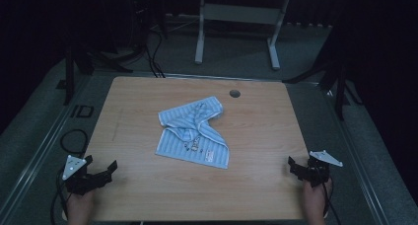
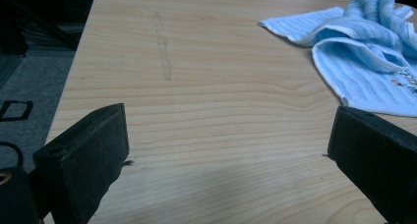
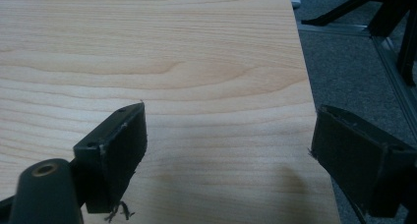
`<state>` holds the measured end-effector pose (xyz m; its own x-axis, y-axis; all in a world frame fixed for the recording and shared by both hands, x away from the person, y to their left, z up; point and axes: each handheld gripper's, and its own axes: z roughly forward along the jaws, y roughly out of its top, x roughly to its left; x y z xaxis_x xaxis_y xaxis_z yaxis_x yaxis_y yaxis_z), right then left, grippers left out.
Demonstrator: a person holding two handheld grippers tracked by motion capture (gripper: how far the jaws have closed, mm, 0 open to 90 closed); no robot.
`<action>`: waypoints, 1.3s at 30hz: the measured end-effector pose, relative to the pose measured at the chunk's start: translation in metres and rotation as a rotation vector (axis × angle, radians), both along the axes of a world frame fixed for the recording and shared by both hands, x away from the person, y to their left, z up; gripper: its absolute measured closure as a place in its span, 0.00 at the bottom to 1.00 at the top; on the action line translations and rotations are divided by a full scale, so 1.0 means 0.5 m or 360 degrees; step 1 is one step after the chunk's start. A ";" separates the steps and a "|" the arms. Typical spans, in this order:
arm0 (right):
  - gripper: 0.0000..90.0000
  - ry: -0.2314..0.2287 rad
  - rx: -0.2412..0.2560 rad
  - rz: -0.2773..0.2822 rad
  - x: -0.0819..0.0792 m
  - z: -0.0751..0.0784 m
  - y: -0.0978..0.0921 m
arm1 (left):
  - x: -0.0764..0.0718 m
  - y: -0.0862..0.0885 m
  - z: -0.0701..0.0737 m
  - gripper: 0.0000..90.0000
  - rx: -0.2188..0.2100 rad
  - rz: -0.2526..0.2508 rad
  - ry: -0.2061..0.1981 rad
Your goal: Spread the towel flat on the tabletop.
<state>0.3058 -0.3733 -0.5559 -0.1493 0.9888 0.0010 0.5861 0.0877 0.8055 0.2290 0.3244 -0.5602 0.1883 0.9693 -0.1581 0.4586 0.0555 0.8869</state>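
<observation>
Both grippers are spread wide w/ nothing between the jaws. Left gripper (image 1: 101, 174) sits at the near-left corner of the table (image 1: 256, 185), jaws pointing in toward the middle; in the left gripper view only bare wood lies between its jaws, w/ the towel (image 2: 359, 62) ahead and off to one side. Right gripper (image 1: 298, 167) hovers at the near-right edge, also empty; the right gripper view has one jaw over the wood and the other out past the table edge, above the grey floor.

The towel (image 1: 194, 131) lies around the middle of the table, well apart from both grippers. Light blue w/ fine stripes and a paler hem, small dark print plus a white label near its front edge. It's crumpled: the back part is bunched and folded over itself, the front part lies flatter.

Risks, as I judge them: it's soft and layered, so a pinch at the bunched part prob. grabs two layers, not one corner, and the fold won't open. Grabbing w/ one gripper only would likely drag the whole thing across the smooth wood. Right gripper starts half off the edge, so coming in low could knock the table rim.
</observation>
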 end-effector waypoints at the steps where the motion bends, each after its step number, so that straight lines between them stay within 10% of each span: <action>1: 0.15 -0.0001 -0.0001 -0.0006 0.000 0.000 0.000 | 0.001 0.003 0.001 0.02 0.0003 -0.0014 0.0004; 10: 0.15 0.0056 0.0001 0.0064 0.005 -0.001 0.006 | 0.009 0.009 0.005 0.02 -0.0007 -0.0217 0.0139; 16: 0.14 0.0116 -0.0043 0.0239 0.009 -0.002 0.017 | 0.020 0.006 0.026 0.02 0.0052 -0.0420 0.0423; 20: 0.14 0.0233 -0.0023 0.0386 0.009 0.013 0.023 | 0.021 -0.010 0.052 0.02 0.0266 -0.0533 0.0518; 28: 0.15 0.0573 -0.0261 0.0604 0.022 0.055 0.056 | 0.046 -0.029 0.069 0.05 0.0359 -0.0603 0.0867; 39: 0.16 0.0835 -0.0426 0.0887 0.060 0.081 0.116 | 0.092 -0.071 0.075 0.02 0.0460 -0.0708 0.1016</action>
